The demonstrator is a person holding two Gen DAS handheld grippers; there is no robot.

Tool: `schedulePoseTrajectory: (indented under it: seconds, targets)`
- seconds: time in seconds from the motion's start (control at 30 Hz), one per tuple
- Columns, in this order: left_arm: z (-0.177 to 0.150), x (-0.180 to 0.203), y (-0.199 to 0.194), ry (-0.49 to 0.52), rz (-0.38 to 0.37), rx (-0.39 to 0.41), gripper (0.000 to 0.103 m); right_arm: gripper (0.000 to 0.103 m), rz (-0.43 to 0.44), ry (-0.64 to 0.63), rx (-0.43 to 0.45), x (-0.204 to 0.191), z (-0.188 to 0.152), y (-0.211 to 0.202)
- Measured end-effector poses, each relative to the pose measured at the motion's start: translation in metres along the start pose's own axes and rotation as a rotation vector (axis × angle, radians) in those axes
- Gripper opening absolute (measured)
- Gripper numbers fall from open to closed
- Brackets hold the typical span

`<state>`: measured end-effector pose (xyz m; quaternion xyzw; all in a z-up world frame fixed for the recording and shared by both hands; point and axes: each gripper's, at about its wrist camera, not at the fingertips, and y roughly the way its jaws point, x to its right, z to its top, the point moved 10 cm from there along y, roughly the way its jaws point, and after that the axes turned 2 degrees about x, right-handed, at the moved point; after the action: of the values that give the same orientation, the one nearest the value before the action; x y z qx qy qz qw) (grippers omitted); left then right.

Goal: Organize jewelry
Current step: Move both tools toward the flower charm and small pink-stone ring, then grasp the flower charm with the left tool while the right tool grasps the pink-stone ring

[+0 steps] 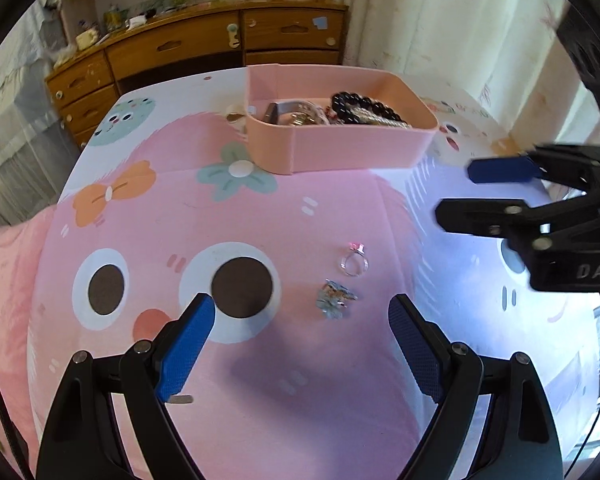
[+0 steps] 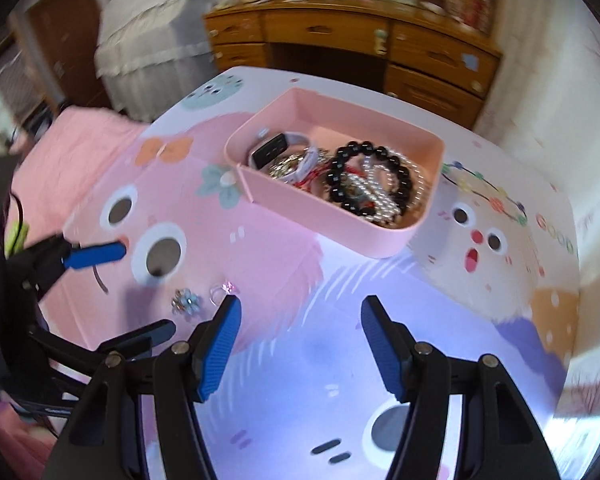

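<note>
A pink box [image 1: 340, 148] stands on the cartoon-print cloth and holds a black bead bracelet [image 1: 366, 106], pearls, a watch [image 2: 274, 150] and other jewelry; it shows in the right wrist view too [image 2: 364, 240]. A ring with a pink stone [image 1: 354, 262] and a silver-blue flower brooch [image 1: 334, 300] lie loose on the cloth, also in the right wrist view as ring [image 2: 224, 290] and brooch [image 2: 186, 300]. My left gripper [image 1: 302, 312] is open and empty, just short of the brooch. My right gripper [image 2: 300, 312] is open and empty, right of the ring; it also shows in the left wrist view [image 1: 456, 192].
The table is covered by a pink and lilac cartoon cloth [image 1: 260, 380]. A wooden desk with drawers [image 1: 204, 48] stands behind it, curtains [image 1: 440, 20] to the right, a pink bed [image 2: 72, 140] to the left.
</note>
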<state>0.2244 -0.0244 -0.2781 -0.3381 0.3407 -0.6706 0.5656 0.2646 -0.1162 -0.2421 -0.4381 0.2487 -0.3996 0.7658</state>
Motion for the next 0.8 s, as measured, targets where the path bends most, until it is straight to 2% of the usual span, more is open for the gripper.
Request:
schedulePoseTrajectory:
  seconds: [0.1, 0.23, 0.43, 0.6, 0.67, 0.77, 0.8]
  targets:
    - [-0.001, 0.006, 0.002, 0.018, 0.003, 0.006, 0.087, 0.062, 0.034, -0.075, 0.015, -0.007, -0.002, 0.009]
    - [-0.001, 0.010, 0.008, 0.024, 0.010, 0.003, 0.077, 0.062, 0.095, -0.163, 0.013, -0.021, -0.006, 0.018]
    - [-0.003, 0.008, 0.014, 0.017, 0.050, 0.005, 0.071, 0.054, 0.159, -0.205, 0.010, -0.033, -0.012, 0.023]
    - [-0.004, 0.006, 0.020, 0.013, 0.076, -0.016, 0.050, 0.053, 0.184, -0.195, 0.004, -0.033, -0.014, 0.026]
    - [-0.004, 0.007, 0.021, -0.002, 0.063, -0.019, 0.036, 0.053, 0.197, -0.191, 0.003, -0.033, -0.014, 0.027]
    - [-0.002, 0.009, 0.022, -0.021, 0.054, -0.021, 0.024, 0.053, 0.209, -0.194, -0.003, -0.033, -0.015, 0.028]
    - [-0.003, 0.009, 0.023, -0.025, 0.056, -0.019, 0.022, 0.053, 0.211, -0.197, -0.004, -0.034, -0.015, 0.028]
